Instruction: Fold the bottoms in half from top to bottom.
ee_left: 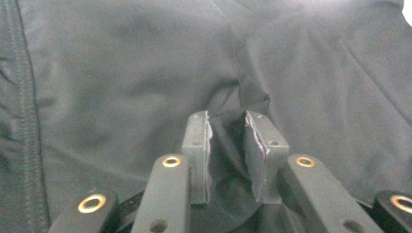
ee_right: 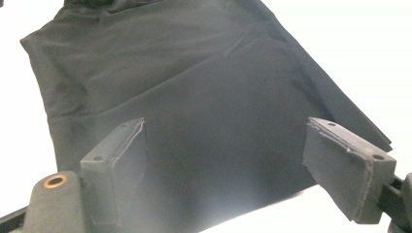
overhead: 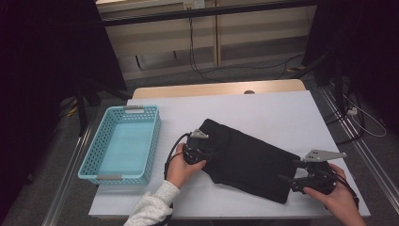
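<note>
Both hands rest low on the counter, left gripper at the left edge of the black garment, right gripper at its near right corner. One garment, one teal basket. Left jaws nearly closed, pinching a fabric fold; right jaws wide, released over the cloth.

black cloth lies flat on white table; teal basket sits left of it.

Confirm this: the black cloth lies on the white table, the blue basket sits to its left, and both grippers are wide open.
Not both. In the left gripper view the left gripper pinches a fold of the black cloth. Only the right gripper is wide open.
</note>
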A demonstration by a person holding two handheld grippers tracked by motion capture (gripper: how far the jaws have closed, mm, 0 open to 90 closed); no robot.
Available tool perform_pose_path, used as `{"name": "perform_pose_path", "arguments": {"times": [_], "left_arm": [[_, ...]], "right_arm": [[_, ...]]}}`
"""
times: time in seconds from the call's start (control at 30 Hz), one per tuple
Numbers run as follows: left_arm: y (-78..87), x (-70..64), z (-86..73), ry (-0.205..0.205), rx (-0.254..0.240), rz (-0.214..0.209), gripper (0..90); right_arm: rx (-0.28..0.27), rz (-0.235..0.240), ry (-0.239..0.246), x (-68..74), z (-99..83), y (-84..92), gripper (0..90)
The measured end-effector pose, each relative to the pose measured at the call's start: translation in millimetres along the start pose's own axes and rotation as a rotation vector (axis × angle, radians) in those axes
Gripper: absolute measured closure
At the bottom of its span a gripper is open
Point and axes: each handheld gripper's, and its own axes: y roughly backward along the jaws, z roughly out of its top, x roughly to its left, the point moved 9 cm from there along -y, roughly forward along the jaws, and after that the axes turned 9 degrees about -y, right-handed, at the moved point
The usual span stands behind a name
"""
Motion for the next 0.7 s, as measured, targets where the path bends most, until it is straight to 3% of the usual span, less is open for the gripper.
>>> {"name": "perform_pose_path", "arguments": {"times": [0.23, 0.37, 0.7], "left_arm": [[4.4, -4.4, 6.1, 0.013, -0.009, -0.019, 87.3], [6.4, -4.8, 9.5, 0.045, -0.029, -0.033, 87.6], [10.2, -6.0, 18.3, 0.075, -0.059, -0.051, 88.3]], "right_arm": [[0.004, 0.001, 0.004, 0.9, -0.4, -0.6, 17.0], [0.004, 0.001, 0.003, 0.7, -0.5, -0.3, 17.0], [0.001, 0.006, 0.004, 1.5, 0.2, -0.9, 16.9]]}}
